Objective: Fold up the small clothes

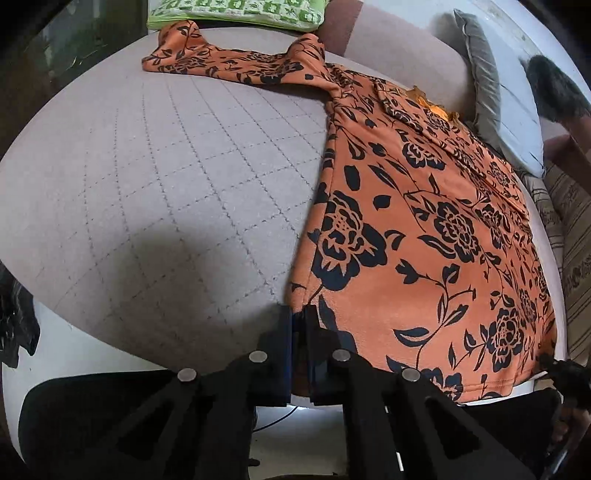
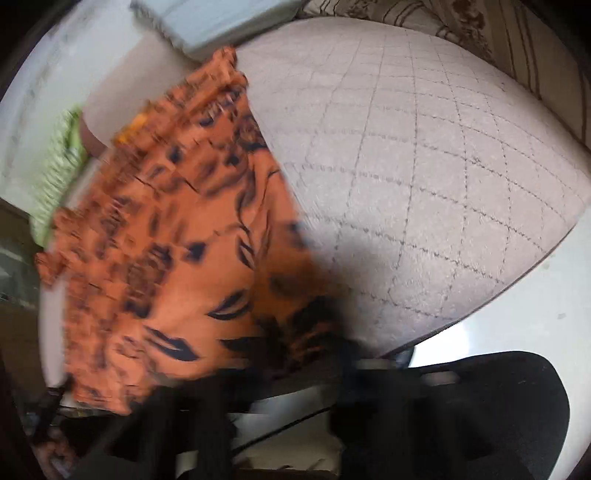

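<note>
- One orange garment (image 1: 424, 236) with a black flower print lay spread on a grey quilted mattress (image 1: 166, 177); its body covered the right part of the mattress in the left wrist view, and its hem reached the near edge.
- One sleeve (image 1: 229, 64) of the garment stretched out to the left along the far edge of the mattress.
- The left gripper (image 1: 300, 317) stood at the near-left corner of the hem; its two fingers were almost fully together and pinched that corner of the cloth between them.
- The right gripper (image 2: 332, 354) was much blurred in the right wrist view; its jaws were nearly closed, at the near corner of the garment (image 2: 177, 258), and the cloth appeared to be between them, though the blur hid the contact.
- One green patterned pillow (image 1: 236, 13) lay beyond the far edge of the mattress.
- One grey cushion (image 1: 480, 74) and one pale blue cushion (image 1: 521, 122) stood together at the far-right corner.
- One striped beige cloth (image 1: 572, 251) ran along the right edge.
</note>
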The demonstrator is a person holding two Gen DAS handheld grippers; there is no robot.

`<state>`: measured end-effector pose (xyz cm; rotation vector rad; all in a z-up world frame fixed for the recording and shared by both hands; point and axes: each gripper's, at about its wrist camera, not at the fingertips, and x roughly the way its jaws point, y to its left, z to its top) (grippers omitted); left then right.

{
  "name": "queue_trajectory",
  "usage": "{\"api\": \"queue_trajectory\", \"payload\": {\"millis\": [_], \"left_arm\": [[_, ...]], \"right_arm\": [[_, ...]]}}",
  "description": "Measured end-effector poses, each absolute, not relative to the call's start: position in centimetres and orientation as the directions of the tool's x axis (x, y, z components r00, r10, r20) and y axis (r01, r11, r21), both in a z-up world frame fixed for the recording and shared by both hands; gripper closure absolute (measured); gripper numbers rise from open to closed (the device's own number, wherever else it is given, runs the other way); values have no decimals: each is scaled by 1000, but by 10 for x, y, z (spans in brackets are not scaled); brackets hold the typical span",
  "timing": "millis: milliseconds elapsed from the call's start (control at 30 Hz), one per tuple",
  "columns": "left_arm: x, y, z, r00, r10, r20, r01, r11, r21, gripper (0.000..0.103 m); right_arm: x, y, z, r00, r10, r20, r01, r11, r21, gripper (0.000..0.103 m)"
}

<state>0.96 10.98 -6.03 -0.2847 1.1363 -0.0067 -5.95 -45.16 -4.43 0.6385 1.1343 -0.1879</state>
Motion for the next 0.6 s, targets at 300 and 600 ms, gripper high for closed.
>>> {"api": "queue_trajectory", "payload": {"millis": [300, 600], "left_arm": [[5, 115, -67, 370, -152, -916, -200, 950, -238, 98], [11, 136, -27, 456, -251, -854, -201, 906, -374, 48]], "right_arm": [[-64, -447, -53, 319, 68, -945, 465, 858, 219, 90], [-39, -423, 46, 563, -203, -801, 431, 899, 75, 48]]}}
